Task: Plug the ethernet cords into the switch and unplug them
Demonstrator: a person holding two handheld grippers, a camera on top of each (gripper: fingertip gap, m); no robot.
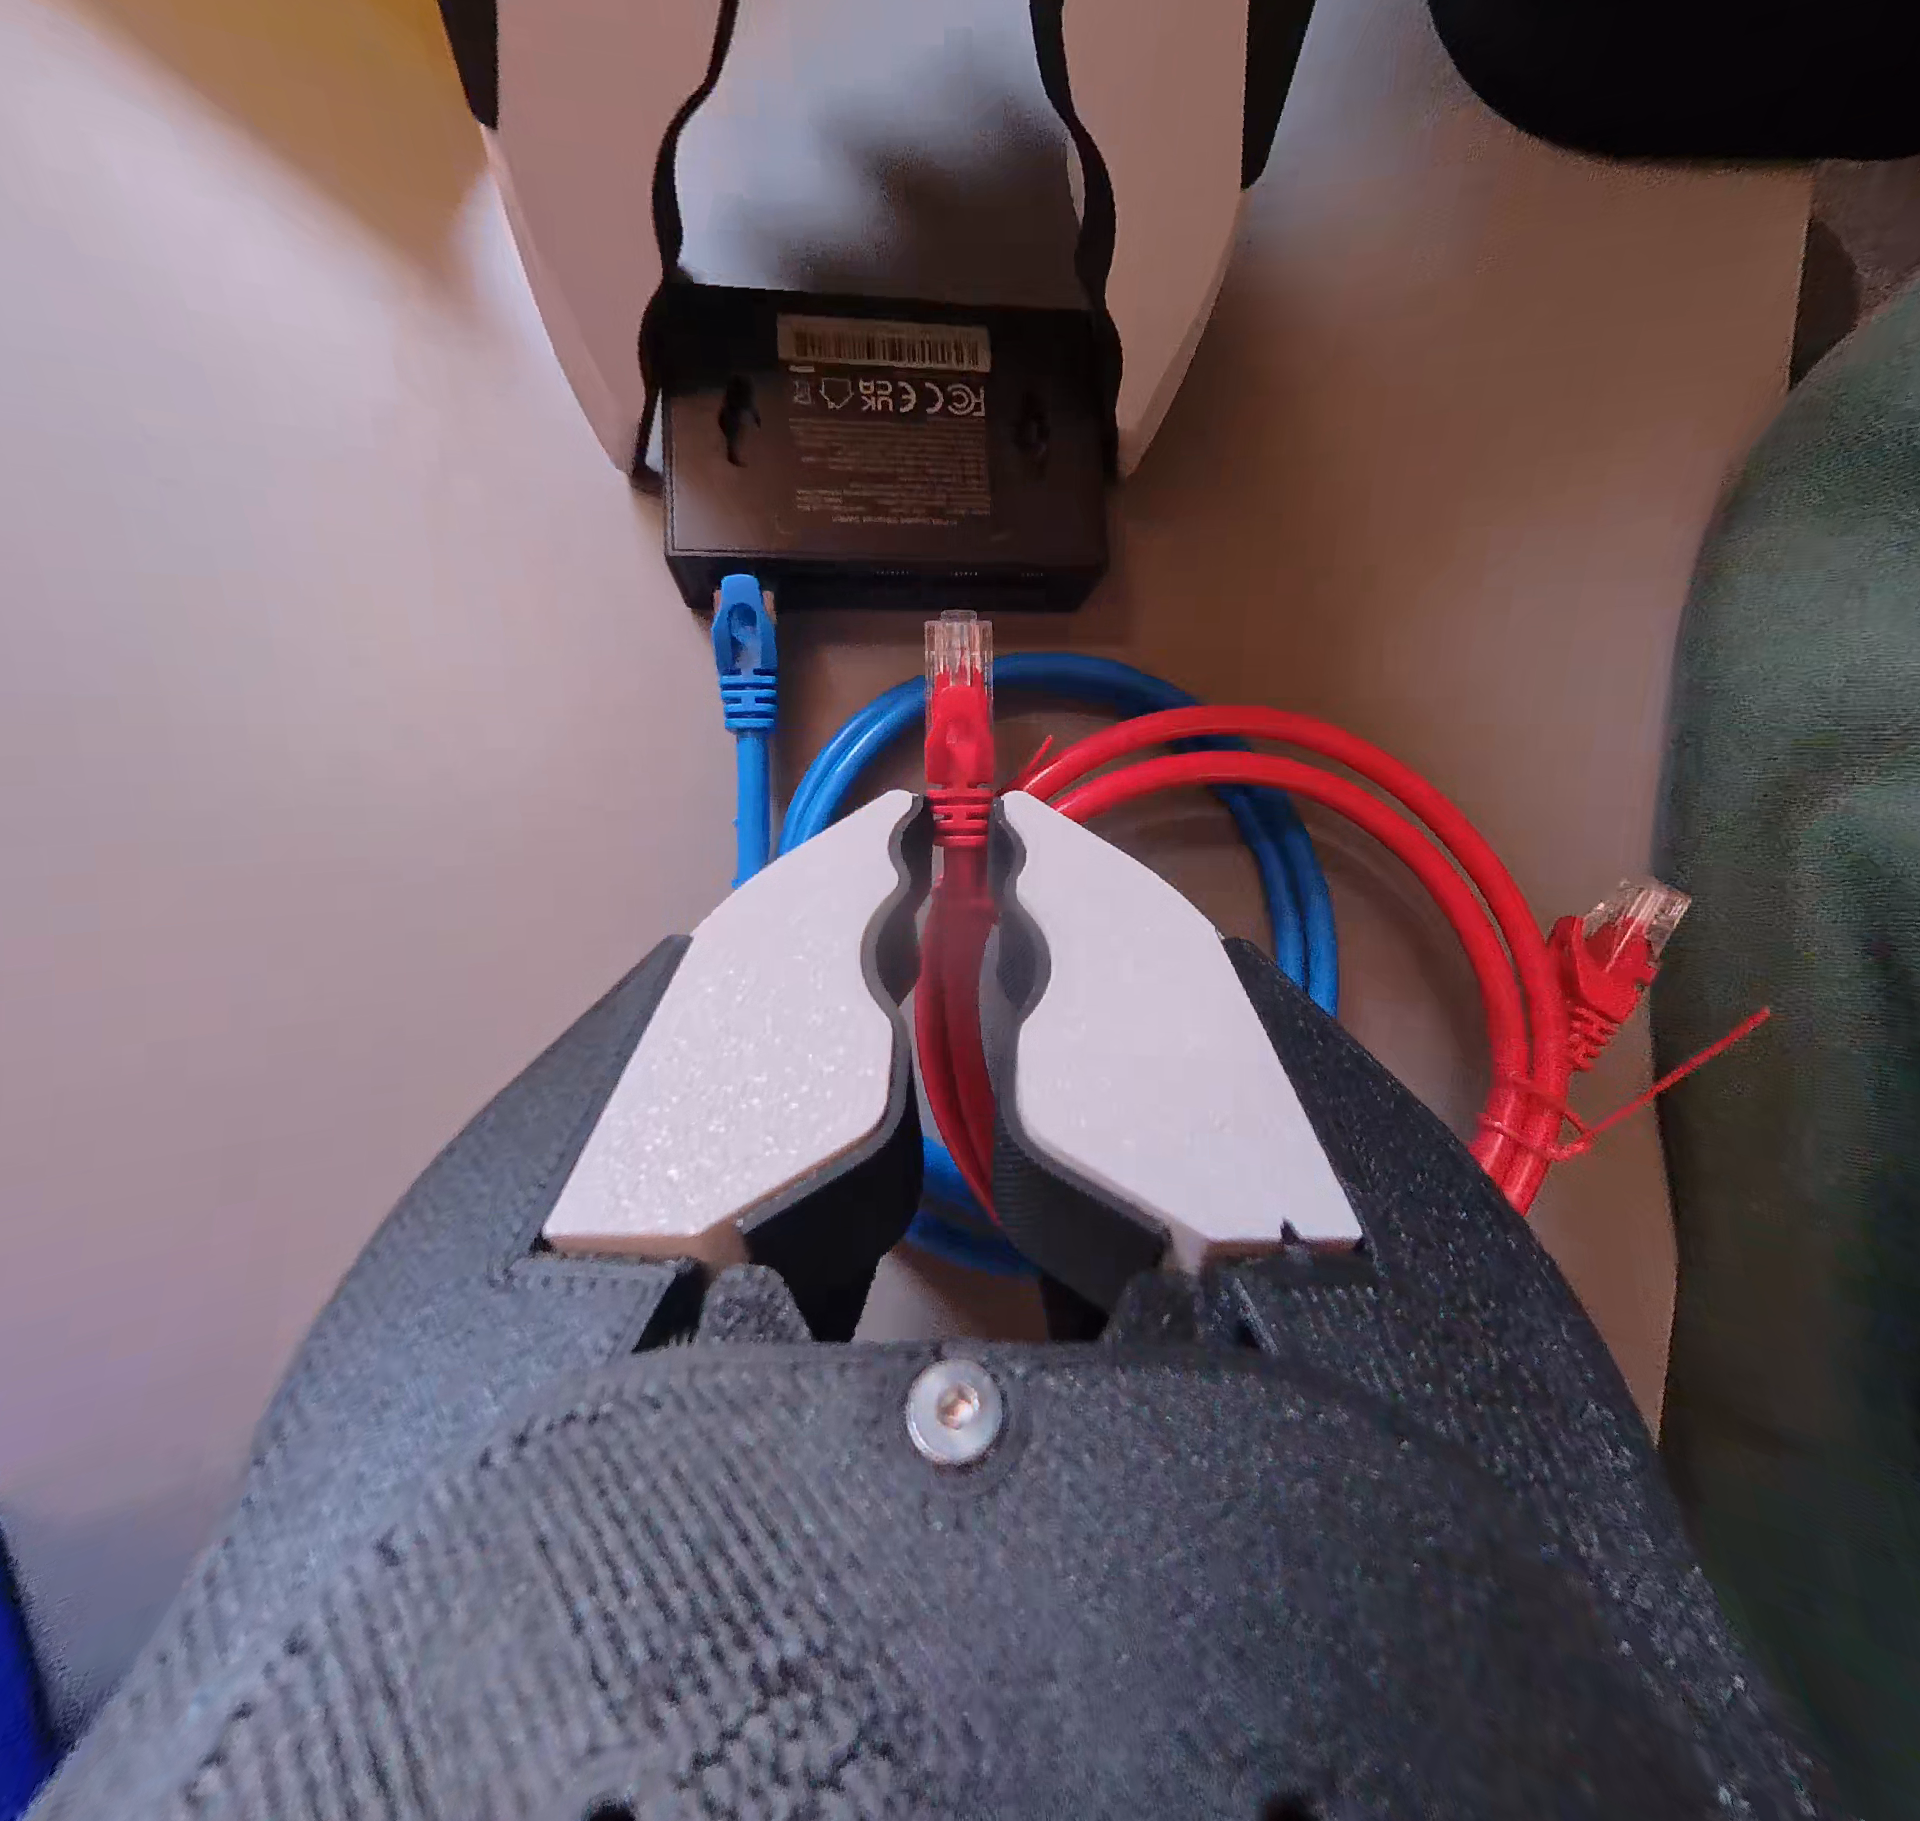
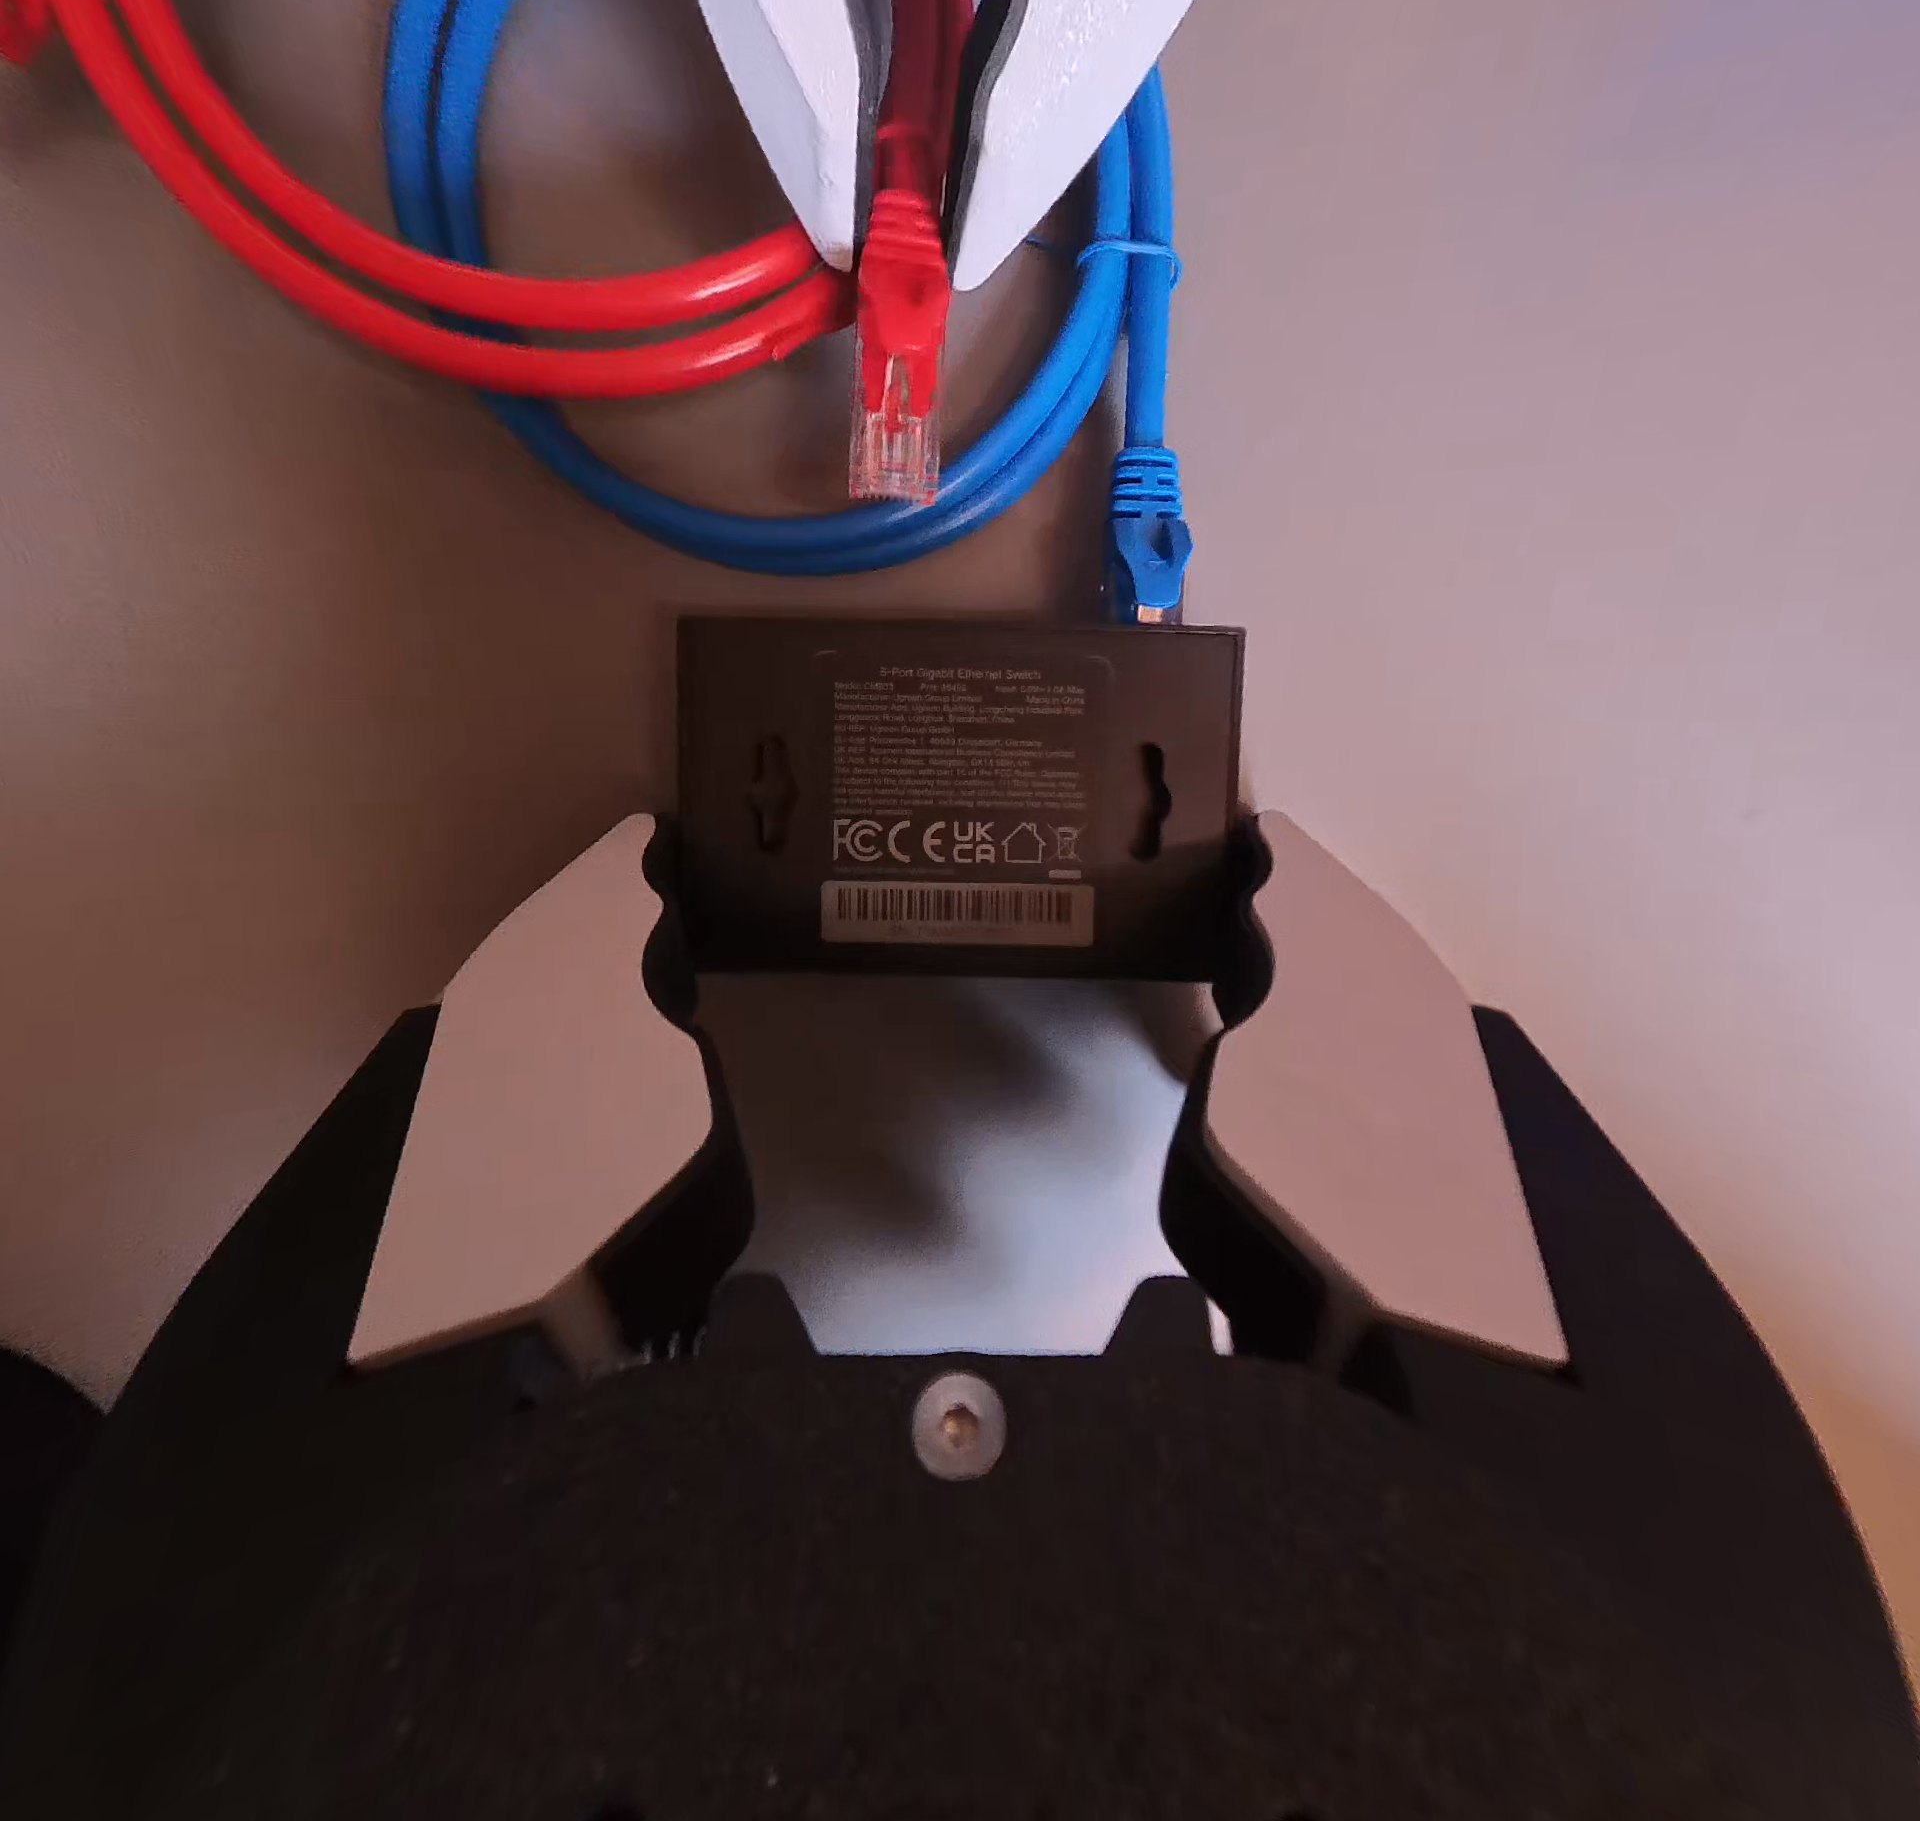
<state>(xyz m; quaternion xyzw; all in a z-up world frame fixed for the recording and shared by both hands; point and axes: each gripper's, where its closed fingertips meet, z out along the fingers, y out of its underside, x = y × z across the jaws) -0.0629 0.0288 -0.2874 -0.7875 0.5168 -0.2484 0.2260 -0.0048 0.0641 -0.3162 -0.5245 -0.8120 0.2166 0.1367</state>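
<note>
bench [image 2: 1558,421]: pale beige surface, carries the switch and both coiled cords.
right gripper [image 2: 956,898]: clamped across the near end of the switch, one pad on each short side; likely bracing it so it won't slide when a plug is pushed in.
left gripper [image 1: 961,815]: closed on the red cord just behind the plug boot, plug sticking out forward; short hold probably keeps the tip stiff for aiming.
switch [image 1: 883,452]: small black box, flat on bench, label side with barcode sticker up, port face turned toward left gripper.
blue cord [image 1: 1039,675]: coiled between the two grippers, tied in a loop; its blue plug [image 1: 743,639] sits in the end port of the switch, looks seated.
red cord [image 1: 1351,784]: coiled loops bundled with a red tie, free second plug [image 1: 1621,930] lying off to the side.
red plug [image 1: 958,670]: clear tip, red boot, pointed at port face, near it but not touching, not yet inserted.
step (judged): second cord lined up for insertion; unplugging not started.
</note>
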